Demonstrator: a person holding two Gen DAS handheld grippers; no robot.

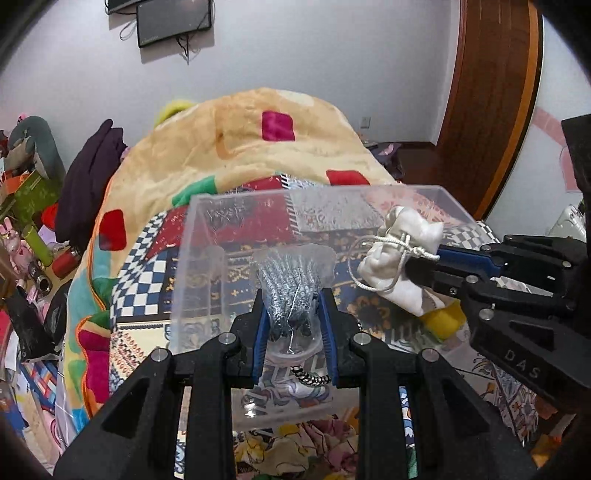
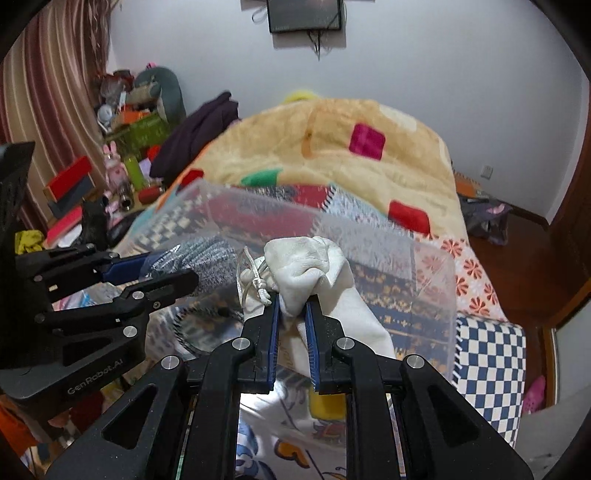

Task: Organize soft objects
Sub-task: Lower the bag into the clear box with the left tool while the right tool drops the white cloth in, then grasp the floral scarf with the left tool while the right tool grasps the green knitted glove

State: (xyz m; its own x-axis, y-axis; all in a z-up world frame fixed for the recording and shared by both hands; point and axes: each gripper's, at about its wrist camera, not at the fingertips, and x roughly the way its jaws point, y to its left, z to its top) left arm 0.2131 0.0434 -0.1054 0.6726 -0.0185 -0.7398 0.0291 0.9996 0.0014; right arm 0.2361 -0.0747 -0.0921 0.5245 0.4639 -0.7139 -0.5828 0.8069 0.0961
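White drawstring pouch (image 2: 314, 266) crumples in the right claw (image 2: 291, 314); left claw (image 1: 293, 317) pinches seemingly bagged grey knit (image 1: 291, 291).

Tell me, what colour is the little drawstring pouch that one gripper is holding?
White, with a white cord; the drawstring pouch shows best in the right wrist view, clamped in the right gripper.

Both cameras sit just behind their own fingers and look forward along them, slightly downward, toward the far white wall (image 1: 332, 74). The left wrist view is very near the clear plastic box (image 1: 207, 236) — its front wall fills the middle of the picture. The right wrist view stands to the right of it, also close, and sees the same box (image 2: 424, 266) from its right side. Both views share the box, the yellow blanket (image 1: 229, 147) on the bed behind it, and the wall screen (image 2: 304, 14) — each camera also catches the other gripper at its edge.
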